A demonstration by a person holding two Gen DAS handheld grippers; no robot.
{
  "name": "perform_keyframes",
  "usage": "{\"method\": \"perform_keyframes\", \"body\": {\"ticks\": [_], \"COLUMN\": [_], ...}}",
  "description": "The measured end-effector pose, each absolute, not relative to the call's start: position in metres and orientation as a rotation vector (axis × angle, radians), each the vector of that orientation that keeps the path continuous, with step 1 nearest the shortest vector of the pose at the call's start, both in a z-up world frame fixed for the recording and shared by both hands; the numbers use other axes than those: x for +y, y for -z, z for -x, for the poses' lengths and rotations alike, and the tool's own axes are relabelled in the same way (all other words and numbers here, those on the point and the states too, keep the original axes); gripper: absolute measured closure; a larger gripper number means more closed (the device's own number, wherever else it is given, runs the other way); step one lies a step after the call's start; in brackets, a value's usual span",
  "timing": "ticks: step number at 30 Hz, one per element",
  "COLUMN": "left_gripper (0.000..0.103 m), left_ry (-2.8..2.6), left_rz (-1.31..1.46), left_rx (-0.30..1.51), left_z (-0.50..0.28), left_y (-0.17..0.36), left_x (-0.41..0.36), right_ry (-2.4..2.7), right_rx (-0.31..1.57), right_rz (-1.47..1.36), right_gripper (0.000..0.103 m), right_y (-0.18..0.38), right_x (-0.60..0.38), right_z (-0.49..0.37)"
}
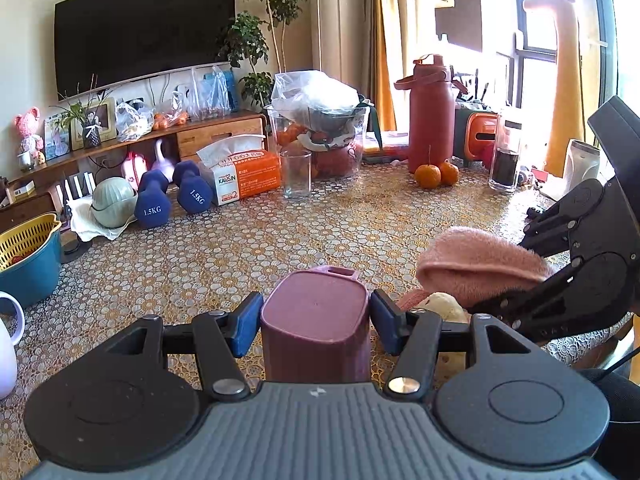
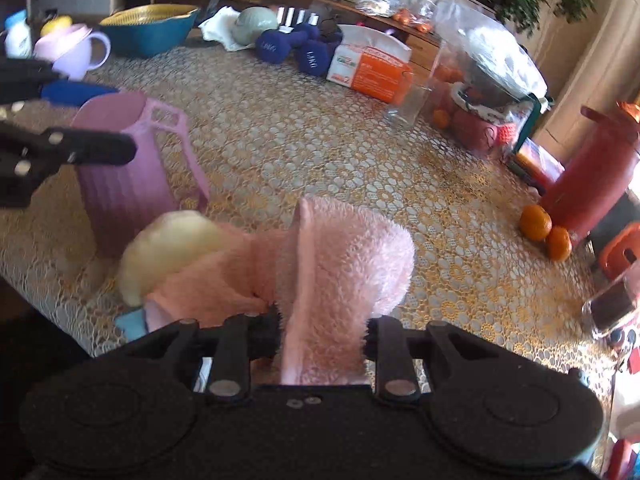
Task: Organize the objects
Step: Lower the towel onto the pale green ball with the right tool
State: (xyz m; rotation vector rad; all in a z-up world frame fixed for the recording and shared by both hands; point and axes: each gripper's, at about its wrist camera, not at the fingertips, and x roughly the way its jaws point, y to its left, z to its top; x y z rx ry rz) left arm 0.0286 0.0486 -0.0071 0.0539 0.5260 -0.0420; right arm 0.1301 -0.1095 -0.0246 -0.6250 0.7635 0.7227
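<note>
Left hand-held gripper (image 1: 316, 326) grips the purple pitcher (image 1: 316, 320); right hand-held gripper (image 2: 324, 338) pinches the pink towel (image 2: 344, 264) on the tabletop (image 1: 280, 240).

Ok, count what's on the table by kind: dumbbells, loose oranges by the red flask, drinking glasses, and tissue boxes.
Dumbbells: 2
Loose oranges: 2
Empty drinking glasses: 1
Tissue boxes: 1
Total: 6
More oranges sit inside the clear container, too hidden to count.
</note>
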Motion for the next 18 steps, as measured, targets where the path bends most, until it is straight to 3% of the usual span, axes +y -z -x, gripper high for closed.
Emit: {"method": "perform_keyframes", "body": {"ticks": [2,5,7,12,18], "left_gripper": [0.045,0.045,0.045,0.045,0.045], "left_ry": [0.041,0.041,0.042,0.040,0.034], "left_rz": [-0.056,-0.056,-0.056,-0.054,-0.053], "left_rx": [0.528,0.533,0.534,0.532,0.536], "left_z": [-0.029,-0.029,-0.030,-0.030,-0.031], "left_y": [0.007,0.006,0.006,0.005,0.005], "left_x": [0.049,0.049,0.049,0.049,0.048], "right_ry": [-0.759,-0.780,-0.784,-0.814,-0.806], "right_rx": [0.770,0.774,0.764,0.777,0.812], "right_rz": [0.629,0.554,0.503,0.349,0.187], "right_gripper": [0.074,0.057,0.036,0.019,0.015], "right_y": [0.026,0.021,0.013,-0.007,-0.012], "right_x": [-0.105,-0.108,-0.115,-0.130,-0.122], "right_z": [-0.125,-0.125,-0.123,-0.125,-0.119]}}
